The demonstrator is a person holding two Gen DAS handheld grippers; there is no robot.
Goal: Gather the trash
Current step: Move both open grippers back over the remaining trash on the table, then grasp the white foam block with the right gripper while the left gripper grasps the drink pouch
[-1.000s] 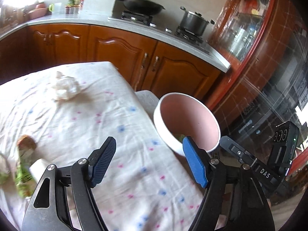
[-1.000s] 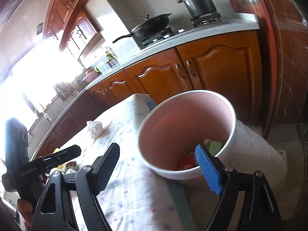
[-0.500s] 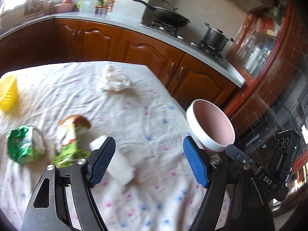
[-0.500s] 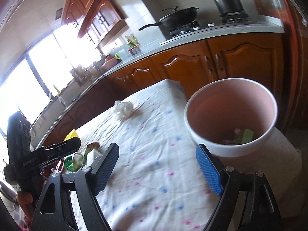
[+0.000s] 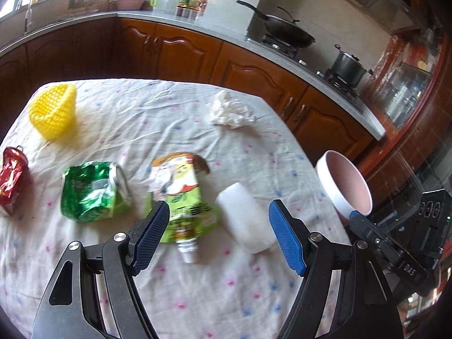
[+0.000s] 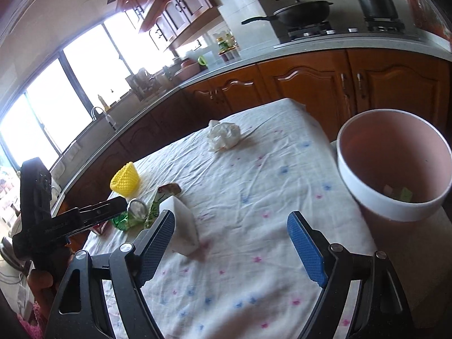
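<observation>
- Lettering: "DAS" reads on the black body of the right gripper [image 5: 406, 265] where it shows at the lower right of the left wrist view; print on the green-and-white spouted pouch [image 5: 180, 197] is too blurred to read.
- Left gripper [image 5: 219, 238]: tilted down over the cloth-covered counter [image 5: 254, 296], blue-padded fingers [image 5: 151, 234] spread wide with nothing between the pads; the pouch's spout and a white block [image 5: 245, 217] lie below the gap, untouched.
- Right gripper [image 6: 230, 244]: angled down over the near edge of the counter [image 6: 254, 197], fingers [image 6: 306, 250] wide apart and empty; the white block [image 6: 180, 226] sits just behind its left finger.
- Pouch: lies flat, long axis running toward the camera, capped spout at the near end.
- Crushed green can [image 5: 93, 192]: on its side left of the pouch, silver end facing the pouch.
- Other trash: red wrapper [image 5: 11, 180] at the far left, crumpled white tissue [image 5: 231, 110] toward the far edge, yellow mesh cup [image 5: 53, 113] tipped on its side.
- Bin [image 6: 392, 163]: white-rimmed, pink inside, standing off the counter's right side, with scraps at its bottom.
- Left gripper's black body [image 6: 56, 220]: visible at the left of the right wrist view.
</observation>
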